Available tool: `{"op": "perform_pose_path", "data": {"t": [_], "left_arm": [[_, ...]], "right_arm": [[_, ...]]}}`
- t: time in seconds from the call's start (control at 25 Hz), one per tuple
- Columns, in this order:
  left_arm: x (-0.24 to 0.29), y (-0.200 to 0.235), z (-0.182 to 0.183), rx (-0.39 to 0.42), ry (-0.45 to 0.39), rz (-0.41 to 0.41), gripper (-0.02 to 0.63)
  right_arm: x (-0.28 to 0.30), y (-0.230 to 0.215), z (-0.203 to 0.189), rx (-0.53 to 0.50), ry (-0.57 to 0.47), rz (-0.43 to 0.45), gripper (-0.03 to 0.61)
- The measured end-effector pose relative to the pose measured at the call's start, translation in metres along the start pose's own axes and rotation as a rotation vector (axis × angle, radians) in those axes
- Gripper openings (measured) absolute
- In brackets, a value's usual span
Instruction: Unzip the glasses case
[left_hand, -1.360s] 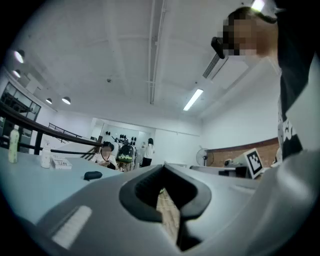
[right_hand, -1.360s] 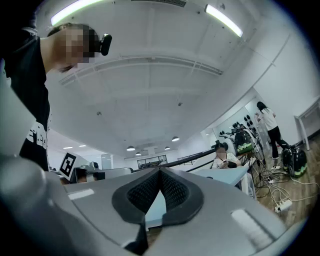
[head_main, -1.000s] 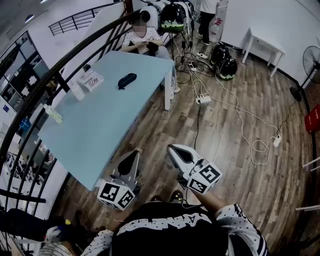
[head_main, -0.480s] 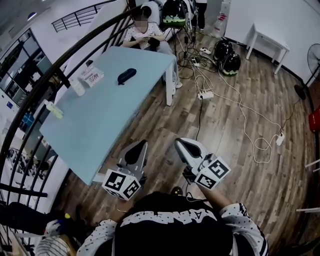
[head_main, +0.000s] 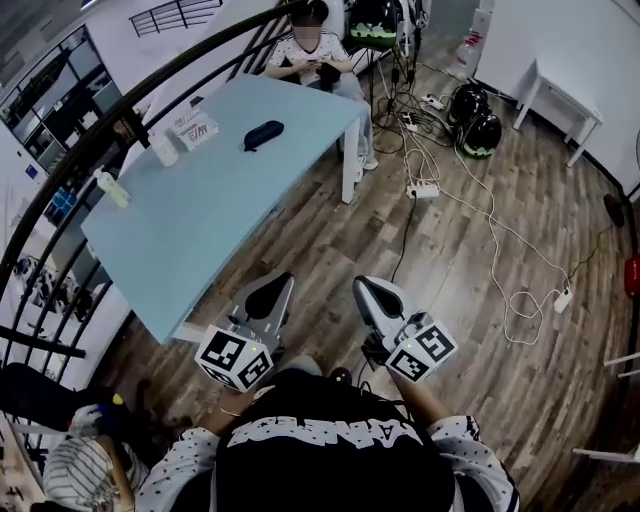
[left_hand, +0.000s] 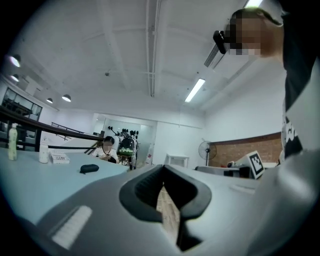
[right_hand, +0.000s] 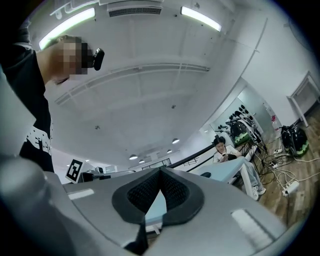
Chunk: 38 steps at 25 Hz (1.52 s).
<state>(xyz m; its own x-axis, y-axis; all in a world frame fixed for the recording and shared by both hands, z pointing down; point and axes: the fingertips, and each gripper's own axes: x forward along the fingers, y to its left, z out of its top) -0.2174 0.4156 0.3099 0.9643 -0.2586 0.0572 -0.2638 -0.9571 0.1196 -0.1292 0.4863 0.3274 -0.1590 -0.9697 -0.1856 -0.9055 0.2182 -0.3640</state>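
The dark glasses case (head_main: 263, 134) lies on the far part of the light blue table (head_main: 190, 230), well away from both grippers; it also shows small in the left gripper view as the case (left_hand: 89, 168). My left gripper (head_main: 275, 293) is held over the floor just off the table's near corner, jaws shut with nothing between them. My right gripper (head_main: 363, 291) hangs beside it over the wooden floor, jaws shut and empty. In the right gripper view, the table (right_hand: 227, 172) is ahead.
A seated person (head_main: 308, 50) is at the table's far end. A white box (head_main: 193, 130), a small bottle (head_main: 164, 150) and a pale bottle (head_main: 113, 187) stand along the table's left edge. A dark railing (head_main: 60, 210) runs at left. Cables and a power strip (head_main: 422, 190) lie on the floor.
Both grippers and the view have moved forward toward the table; the table and case sit slightly nearer in the head view. Jaws stay shut.
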Motion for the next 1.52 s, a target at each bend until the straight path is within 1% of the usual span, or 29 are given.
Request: {"op": "perform_pose_path", "data": {"t": [0.12, 0.32, 0.48, 0.68, 0.8, 0.92, 1.16, 1.28, 1.44, 1.52], "left_arm": [[-0.002, 0.009, -0.008, -0.004, 0.007, 0.036, 0.000], [0.005, 0.028, -0.015, -0.011, 0.016, 0.061, 0.000], [0.023, 0.049, -0.009, -0.027, -0.015, 0.059, 0.000], [0.050, 0.071, -0.005, -0.049, -0.039, 0.021, 0.000], [0.063, 0.095, -0.002, -0.060, -0.057, 0.025, 0.000], [0.068, 0.126, -0.002, -0.061, -0.054, 0.058, 0.000], [0.064, 0.185, -0.014, -0.073, -0.013, 0.160, 0.000], [0.063, 0.208, -0.015, -0.087, -0.020, 0.205, 0.000], [0.065, 0.237, -0.013, -0.100, -0.026, 0.240, 0.000], [0.072, 0.251, -0.012, -0.107, -0.038, 0.241, 0.000]], "right_arm": [[0.006, -0.002, -0.010, 0.015, 0.006, 0.032, -0.006], [0.027, -0.011, -0.016, 0.031, 0.025, 0.059, -0.006], [0.044, -0.021, -0.011, 0.012, 0.035, 0.060, -0.006], [0.070, -0.039, -0.005, -0.020, 0.045, 0.050, -0.006], [0.095, -0.052, -0.006, -0.027, 0.058, 0.052, -0.006], [0.125, -0.062, -0.011, -0.025, 0.075, 0.071, -0.006], [0.188, -0.070, -0.028, 0.000, 0.126, 0.145, -0.006], [0.215, -0.077, -0.034, 0.012, 0.150, 0.184, -0.006], [0.245, -0.080, -0.039, 0.013, 0.172, 0.213, -0.006], [0.257, -0.084, -0.038, -0.003, 0.181, 0.215, -0.006]]}}
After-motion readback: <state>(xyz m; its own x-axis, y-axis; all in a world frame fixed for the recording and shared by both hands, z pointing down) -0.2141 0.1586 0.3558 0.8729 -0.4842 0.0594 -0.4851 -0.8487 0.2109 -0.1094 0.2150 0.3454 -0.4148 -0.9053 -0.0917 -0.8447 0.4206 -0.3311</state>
